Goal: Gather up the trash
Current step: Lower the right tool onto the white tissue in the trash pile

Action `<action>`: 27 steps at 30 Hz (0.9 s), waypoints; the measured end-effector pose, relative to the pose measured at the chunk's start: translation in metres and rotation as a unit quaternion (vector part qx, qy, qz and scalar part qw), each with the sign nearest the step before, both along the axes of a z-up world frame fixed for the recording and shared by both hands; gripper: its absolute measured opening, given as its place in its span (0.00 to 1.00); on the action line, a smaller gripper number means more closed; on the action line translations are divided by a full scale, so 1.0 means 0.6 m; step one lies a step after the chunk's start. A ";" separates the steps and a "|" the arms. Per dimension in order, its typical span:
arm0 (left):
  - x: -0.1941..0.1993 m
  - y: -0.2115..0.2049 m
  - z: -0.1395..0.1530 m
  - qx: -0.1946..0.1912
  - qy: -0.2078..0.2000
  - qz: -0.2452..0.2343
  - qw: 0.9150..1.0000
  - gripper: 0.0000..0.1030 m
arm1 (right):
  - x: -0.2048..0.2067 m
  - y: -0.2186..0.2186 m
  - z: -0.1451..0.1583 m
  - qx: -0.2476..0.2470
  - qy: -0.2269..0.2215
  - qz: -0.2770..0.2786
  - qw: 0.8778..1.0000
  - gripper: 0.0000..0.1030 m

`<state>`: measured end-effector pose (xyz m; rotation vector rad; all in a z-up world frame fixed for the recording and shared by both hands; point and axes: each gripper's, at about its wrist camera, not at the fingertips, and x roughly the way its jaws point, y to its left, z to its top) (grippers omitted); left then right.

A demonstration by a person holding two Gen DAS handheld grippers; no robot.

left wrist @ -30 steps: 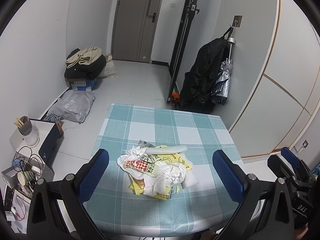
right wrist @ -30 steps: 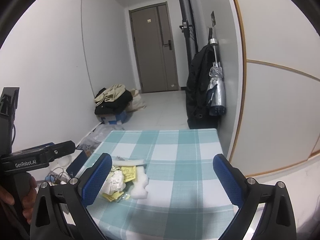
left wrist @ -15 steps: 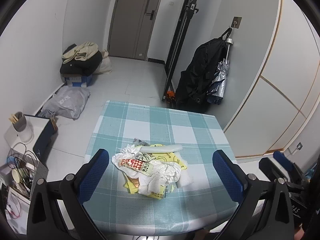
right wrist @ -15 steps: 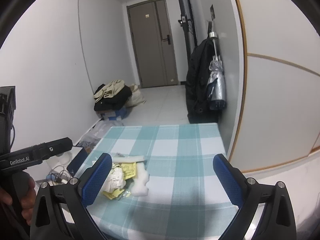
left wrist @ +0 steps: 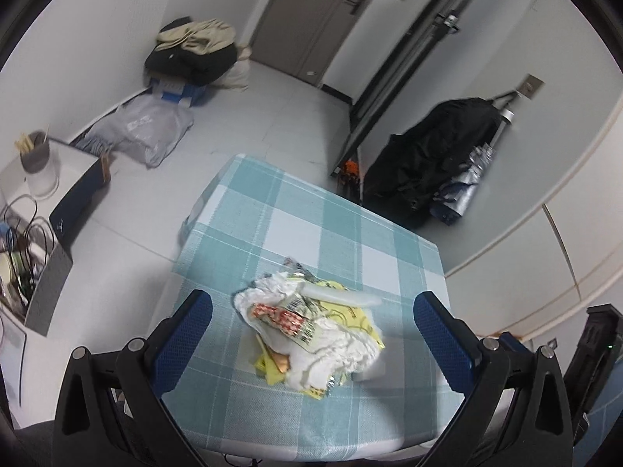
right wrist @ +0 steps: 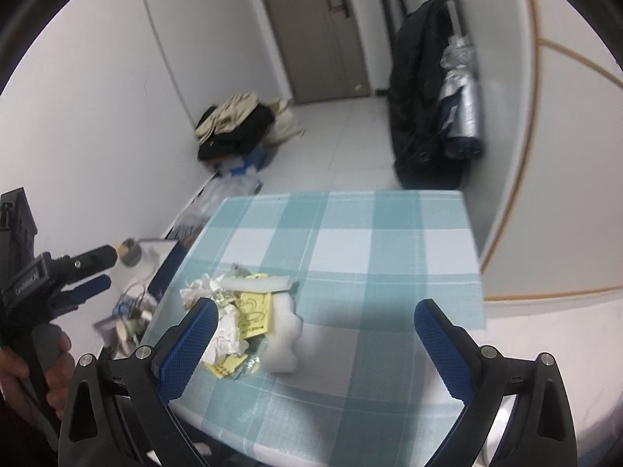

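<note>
Left gripper (left wrist: pixel 311 319) and right gripper (right wrist: pixel 315 321), each with jaws spread wide and empty, held above the near edge of the desk (left wrist: pixel 311 218), which is covered by a teal-and-white checked cloth. The trash pile (left wrist: pixel 311 323), made of crumpled white tissue, yellow printed paper, a red-patterned wrapper and a white foam strip, lies on the near half of the desk, toward its left edge in the right wrist view (right wrist: pixel 237 319); a white foam block (right wrist: pixel 284 342) touches the pile on its right side. In the left wrist view the pile sits between the two blue finger pads (left wrist: pixel 183 342), below them. The far half and the right side of the cloth are bare, giving open room up to the far edge and the right edge, which runs close to the wall. Left of the desk, a low stand with cables and a cup (left wrist: pixel 37 163); beyond it, open floor, a grey bag (left wrist: pixel 144 132) and a heap of clothes (left wrist: pixel 194 46). A black coat (left wrist: pixel 428 163) hangs near the far right corner. A hand (right wrist: pixel 35 373) grips the left gripper's handle in the right wrist view. Compared with a second ago, both cameras are tilted further down and the desk appears rotated in the left view; the pile itself is unchanged
</note>
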<state>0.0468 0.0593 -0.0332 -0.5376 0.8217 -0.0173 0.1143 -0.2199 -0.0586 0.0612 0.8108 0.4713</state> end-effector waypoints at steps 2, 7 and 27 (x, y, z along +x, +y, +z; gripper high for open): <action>0.005 0.010 -0.005 -0.006 0.004 0.005 1.000 0.99 | 0.012 0.019 -0.006 -0.008 0.003 0.022 1.000 0.99; 0.016 0.035 -0.021 -0.015 0.020 0.023 0.999 0.99 | 0.009 0.082 -0.033 -0.020 0.010 0.089 0.996 0.99; 0.008 0.081 -0.027 -0.028 0.024 0.047 0.998 0.99 | -0.018 0.249 -0.138 -0.156 -0.014 0.212 0.965 0.94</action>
